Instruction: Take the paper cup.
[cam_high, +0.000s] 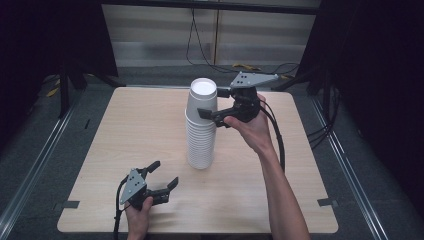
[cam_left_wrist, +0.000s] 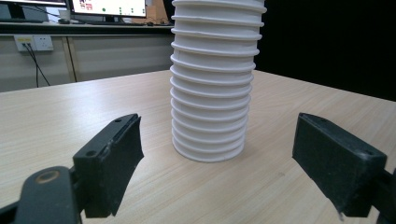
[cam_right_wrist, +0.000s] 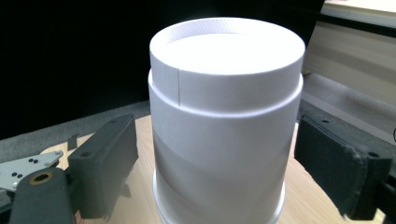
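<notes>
Down at the table's near edge, left gripper (cam_high: 162, 176) rests low w/ jaws spread wide, nothing between them, pointing at the tall stack of white paper cups (cam_high: 201, 131). Stack stands upside down, mid light wooden table (cam_high: 125, 130), rolled rims ringing it like ribs, flat base of top cup facing up. Right gripper (cam_high: 212, 104) is up at the top cup (cam_right_wrist: 224, 116), jaws apart on either side of it, pads not quite touching the wall.

Wooden table (cam_high: 125, 130) on grey floor (cam_high: 45, 150), black curtains (cam_high: 380, 75), monitors (cam_left_wrist: 109, 7) on desk behind
</notes>
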